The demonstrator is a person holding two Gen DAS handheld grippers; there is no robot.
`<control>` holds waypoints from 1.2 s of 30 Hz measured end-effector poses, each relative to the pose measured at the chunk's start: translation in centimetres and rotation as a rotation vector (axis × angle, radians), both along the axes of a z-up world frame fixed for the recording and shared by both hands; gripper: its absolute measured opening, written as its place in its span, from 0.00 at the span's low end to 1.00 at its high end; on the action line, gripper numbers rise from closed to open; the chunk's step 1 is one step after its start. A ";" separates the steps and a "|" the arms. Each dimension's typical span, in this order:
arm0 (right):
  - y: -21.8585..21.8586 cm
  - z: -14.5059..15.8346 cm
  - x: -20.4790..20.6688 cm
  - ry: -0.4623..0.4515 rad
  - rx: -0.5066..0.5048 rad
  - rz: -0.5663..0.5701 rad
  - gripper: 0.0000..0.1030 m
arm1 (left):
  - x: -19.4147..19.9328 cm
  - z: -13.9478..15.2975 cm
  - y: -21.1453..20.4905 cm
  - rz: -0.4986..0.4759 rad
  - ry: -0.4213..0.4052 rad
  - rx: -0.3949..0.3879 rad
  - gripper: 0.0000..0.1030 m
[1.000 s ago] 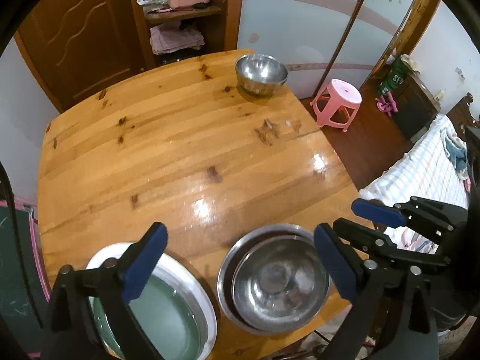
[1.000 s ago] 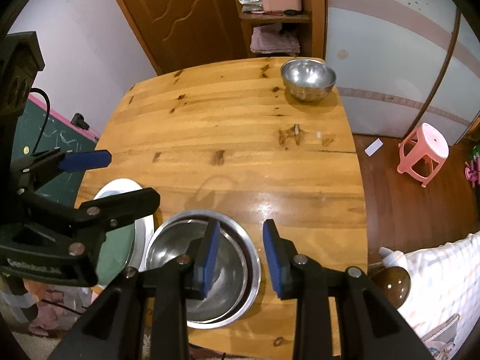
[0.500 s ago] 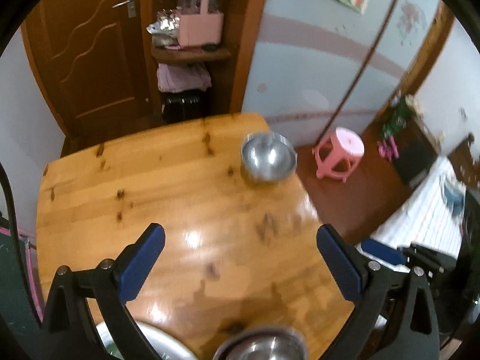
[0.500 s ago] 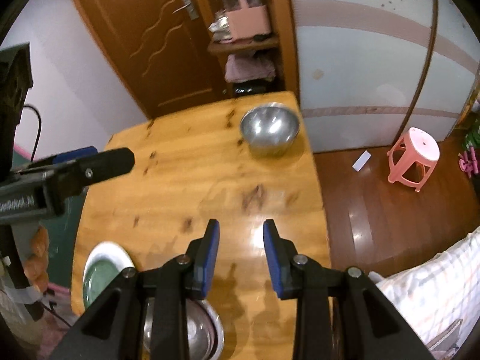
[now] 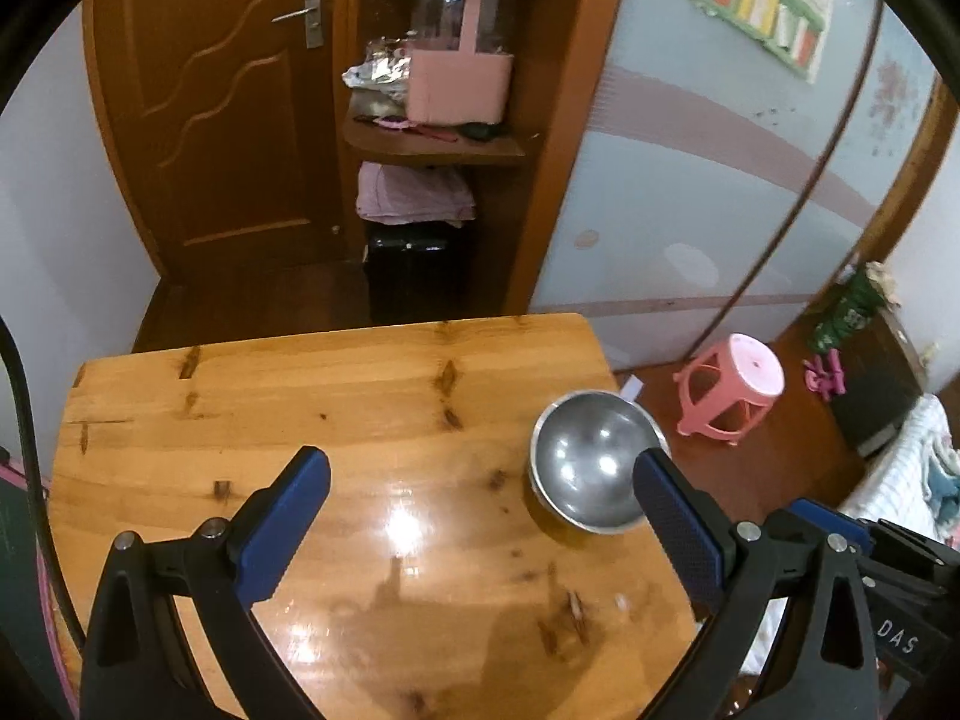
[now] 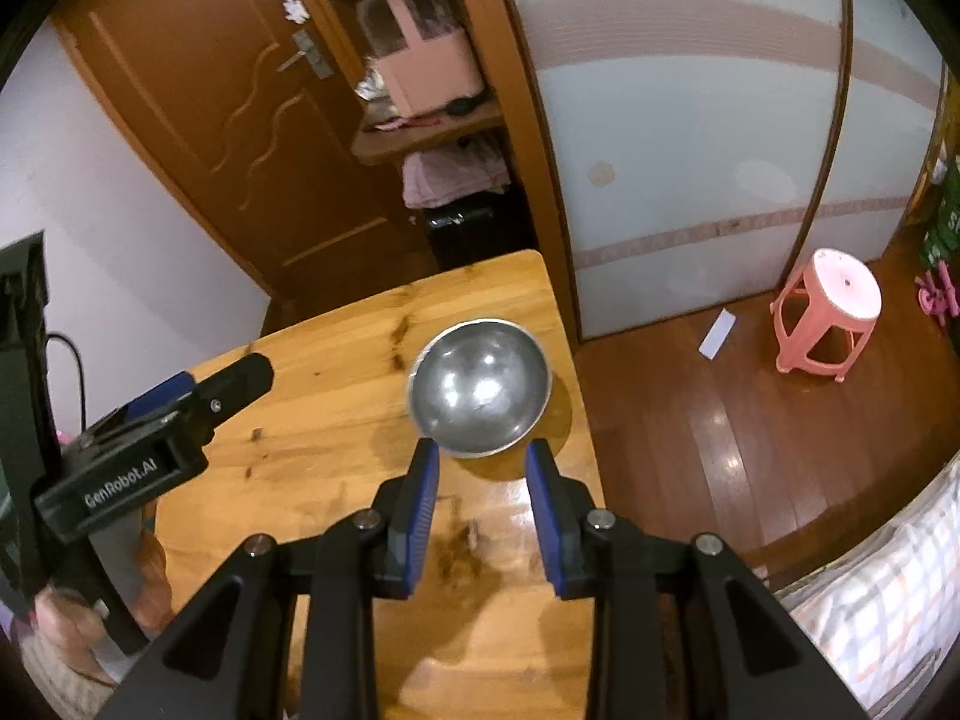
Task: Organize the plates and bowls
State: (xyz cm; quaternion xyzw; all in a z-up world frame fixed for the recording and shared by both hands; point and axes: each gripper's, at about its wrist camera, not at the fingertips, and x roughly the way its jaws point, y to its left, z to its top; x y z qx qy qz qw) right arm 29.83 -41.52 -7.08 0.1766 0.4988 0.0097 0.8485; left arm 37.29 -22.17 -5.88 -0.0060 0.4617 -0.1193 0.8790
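Observation:
A single steel bowl [image 5: 591,462] stands upright near the far right corner of the wooden table [image 5: 300,408]. My left gripper [image 5: 480,480] is open wide above the table. Its right fingertip [image 5: 660,486] overlaps the bowl's near right rim in the picture, and nothing is held. In the right wrist view the bowl [image 6: 480,390] sits just beyond my right gripper [image 6: 483,465]. Its jaws stand a narrow gap apart with only bare table between them. The left gripper [image 6: 198,396] shows at the left of that view.
The table's right edge [image 6: 576,396] runs close beside the bowl, with wooden floor below. A pink stool [image 6: 828,306] stands on the floor to the right. A bed [image 6: 888,600] lies at the lower right. Beyond the far table edge are a door and a shelf with a pink basket [image 5: 459,84].
Both grippers have moved forward across the table toward the far bowl. The nested steel bowls and the white plate at the near edge have dropped out of view.

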 end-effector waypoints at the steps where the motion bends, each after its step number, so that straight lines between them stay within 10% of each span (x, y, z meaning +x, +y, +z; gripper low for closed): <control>1: -0.2 -0.8 0.5 0.013 0.012 -0.008 0.29 | 0.7 -1.1 -0.1 0.014 0.015 -0.001 0.98; 15: -2.4 -10.2 6.7 0.170 0.135 -0.081 0.29 | 5.2 -12.8 -0.6 0.026 0.301 -0.142 0.74; 20: -1.9 -11.3 7.3 0.194 0.159 -0.070 0.17 | 5.3 -13.6 -1.0 0.004 0.327 -0.176 0.63; 28: -1.0 -11.0 6.9 0.196 0.157 -0.034 0.13 | 5.1 -14.4 -1.3 -0.040 0.407 -0.268 0.11; 36: 0.1 -9.4 4.5 0.201 0.171 -0.009 0.13 | 2.6 -12.4 -1.0 -0.070 0.424 -0.208 0.09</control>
